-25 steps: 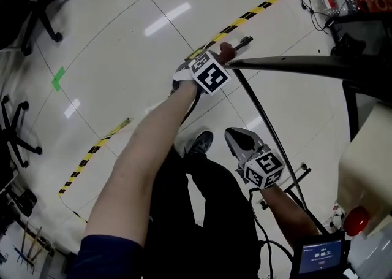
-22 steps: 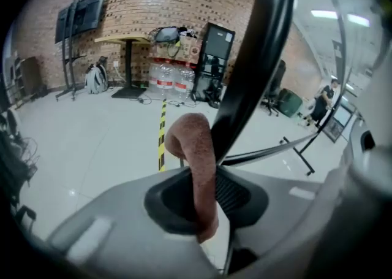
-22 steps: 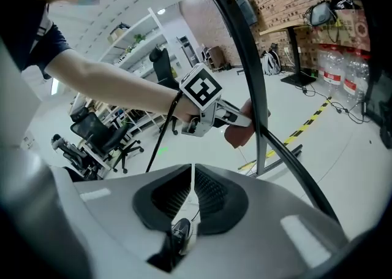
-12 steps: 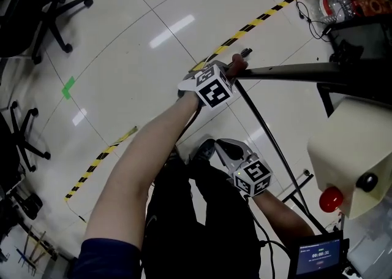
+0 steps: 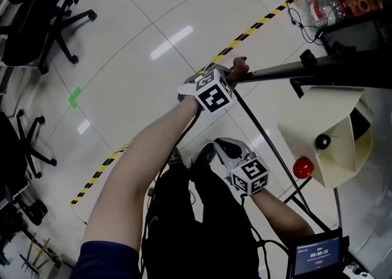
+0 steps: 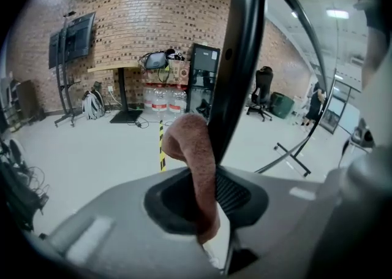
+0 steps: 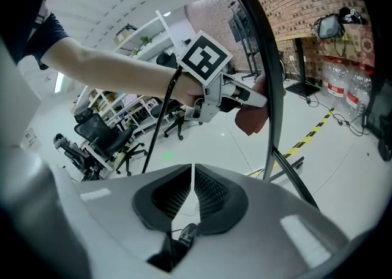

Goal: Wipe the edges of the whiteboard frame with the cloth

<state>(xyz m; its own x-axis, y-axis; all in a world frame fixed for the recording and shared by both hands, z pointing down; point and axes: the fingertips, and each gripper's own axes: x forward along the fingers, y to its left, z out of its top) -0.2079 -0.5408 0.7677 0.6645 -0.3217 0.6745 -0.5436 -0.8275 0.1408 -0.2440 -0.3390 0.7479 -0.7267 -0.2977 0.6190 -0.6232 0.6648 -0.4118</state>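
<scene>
Left gripper view: a reddish-brown cloth (image 6: 191,167), pinched between the jaws of the left gripper (image 6: 209,197), rests against the black edge of the whiteboard frame (image 6: 244,57). The right gripper (image 7: 191,193) hangs nearby, its jaws closed on nothing. Wiping seems under way, and most of the frame likely remains.

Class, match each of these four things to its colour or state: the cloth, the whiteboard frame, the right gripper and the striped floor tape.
Things:
1. cloth
2. whiteboard frame
3. right gripper
4. floor tape

Colour or state:
A. yellow and black stripes
B. jaws together, nothing between them
C. reddish-brown, pinched in the left gripper
D. black

Pairs: 1-C, 2-D, 3-B, 4-A
</scene>
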